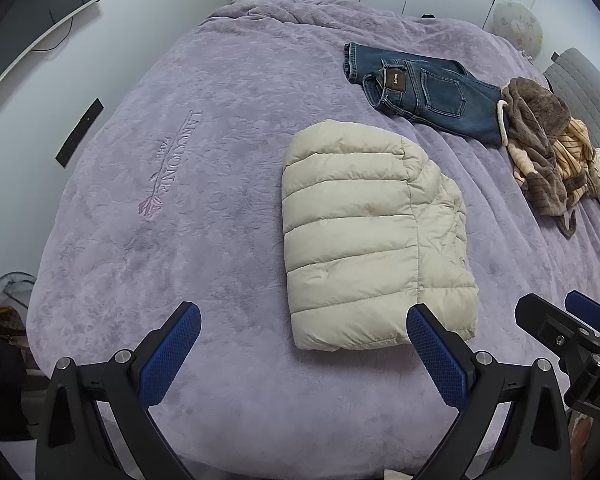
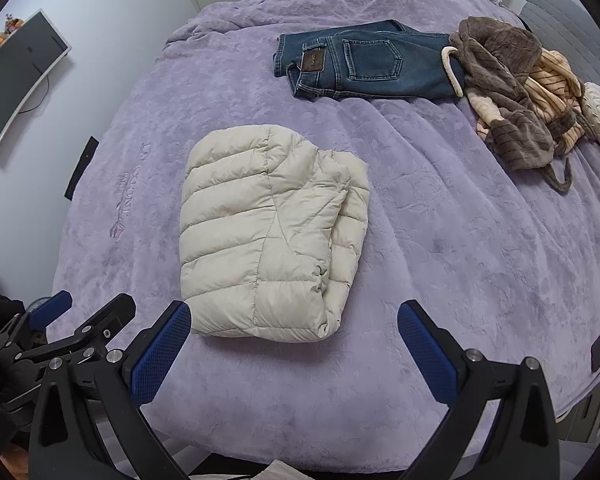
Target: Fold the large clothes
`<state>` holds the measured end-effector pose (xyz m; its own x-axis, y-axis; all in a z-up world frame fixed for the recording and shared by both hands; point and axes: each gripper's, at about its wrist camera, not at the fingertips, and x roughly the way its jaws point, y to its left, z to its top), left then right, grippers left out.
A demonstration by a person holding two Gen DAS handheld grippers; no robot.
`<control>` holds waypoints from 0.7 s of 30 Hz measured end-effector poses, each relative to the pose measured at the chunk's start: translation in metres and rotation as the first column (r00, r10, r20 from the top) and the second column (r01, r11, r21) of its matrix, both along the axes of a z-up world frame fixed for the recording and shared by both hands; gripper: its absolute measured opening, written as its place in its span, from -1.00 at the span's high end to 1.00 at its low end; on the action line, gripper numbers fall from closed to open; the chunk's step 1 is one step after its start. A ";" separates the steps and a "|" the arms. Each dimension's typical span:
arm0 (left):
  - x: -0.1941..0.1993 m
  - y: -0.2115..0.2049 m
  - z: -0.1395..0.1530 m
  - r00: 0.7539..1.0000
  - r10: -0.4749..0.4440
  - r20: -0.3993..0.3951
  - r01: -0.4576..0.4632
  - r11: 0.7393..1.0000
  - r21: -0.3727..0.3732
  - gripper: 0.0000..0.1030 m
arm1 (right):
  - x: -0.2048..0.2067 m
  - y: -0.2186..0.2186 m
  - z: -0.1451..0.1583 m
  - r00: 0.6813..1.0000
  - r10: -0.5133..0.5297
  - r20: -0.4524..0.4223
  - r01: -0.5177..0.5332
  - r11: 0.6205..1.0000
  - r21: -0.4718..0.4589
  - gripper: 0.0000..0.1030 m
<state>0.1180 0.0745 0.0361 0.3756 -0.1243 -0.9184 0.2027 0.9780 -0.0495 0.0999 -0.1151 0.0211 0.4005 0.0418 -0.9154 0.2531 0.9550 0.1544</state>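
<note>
Folded puffer jacket (image 2: 272,236) lies on purple blanket (image 2: 440,248)

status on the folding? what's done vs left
Done: the cream puffer jacket lies folded into a compact bundle on the purple bedspread, and the jeans look folded behind it. In hand: nothing; left gripper and right gripper both hover with jaws open and empty. Left: the brown fleece garment, heaped unfolded.
</note>
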 end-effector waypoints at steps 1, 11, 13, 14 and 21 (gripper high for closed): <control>0.000 0.000 0.000 1.000 0.001 0.000 -0.001 1.000 -0.001 -1.00 | 0.000 0.000 0.000 1.000 -0.001 -0.001 0.001 1.000 0.000 -0.99; -0.004 0.000 0.003 1.000 -0.004 0.005 0.004 1.000 0.014 -1.00 | -0.001 -0.003 -0.003 1.000 -0.013 -0.014 0.014 1.000 0.014 -0.99; -0.005 0.000 0.003 1.000 -0.005 0.005 0.005 1.000 0.015 -1.00 | -0.002 -0.003 -0.004 1.000 -0.016 -0.014 0.016 1.000 0.016 -0.99; -0.005 0.000 0.003 1.000 -0.005 0.006 0.005 1.000 0.016 -1.00 | -0.003 -0.003 -0.004 1.000 -0.017 -0.014 0.017 1.000 0.017 -0.99; -0.009 0.001 0.005 1.000 -0.008 0.008 0.008 1.000 0.027 -1.00 | -0.007 -0.003 -0.004 1.000 -0.027 -0.014 0.027 0.999 0.024 -0.99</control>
<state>0.1091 0.0751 0.0408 0.3823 -0.1024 -0.9184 0.2104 0.9774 -0.0214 0.0934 -0.1180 0.0166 0.3891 0.0530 -0.9197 0.2809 0.9440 0.1732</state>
